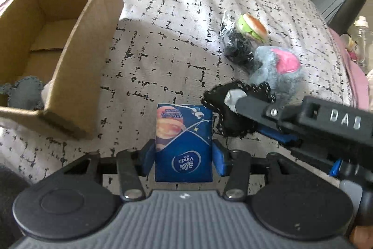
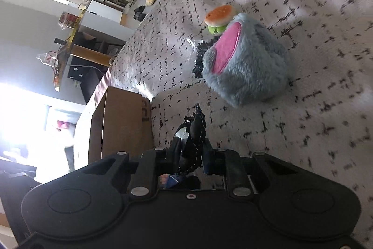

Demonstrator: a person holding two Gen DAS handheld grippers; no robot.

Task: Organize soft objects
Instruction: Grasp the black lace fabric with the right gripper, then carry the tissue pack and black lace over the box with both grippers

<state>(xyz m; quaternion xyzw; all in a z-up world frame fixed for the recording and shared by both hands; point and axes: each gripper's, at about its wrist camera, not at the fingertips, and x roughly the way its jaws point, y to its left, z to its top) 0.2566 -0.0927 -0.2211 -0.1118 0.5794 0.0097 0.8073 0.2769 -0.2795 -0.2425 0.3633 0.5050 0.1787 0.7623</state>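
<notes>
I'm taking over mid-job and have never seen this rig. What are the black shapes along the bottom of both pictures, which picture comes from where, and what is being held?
No robot arm here: a person holds a two-finger tool in each hand, with a camera on each looking forward along its jaws. The black shapes are the tools' own bodies.

The left wrist view shows the left gripper shut on a blue Vinda tissue pack. The right gripper reaches in from the right, shut on a black stitched fabric piece.

The right wrist view is turned sideways; it shows that same fabric edge-on.

On the patterned bedspread lie a grey and pink plush toy, a toy burger and a black bundle. The cardboard box already holds a grey stitched item.
</notes>
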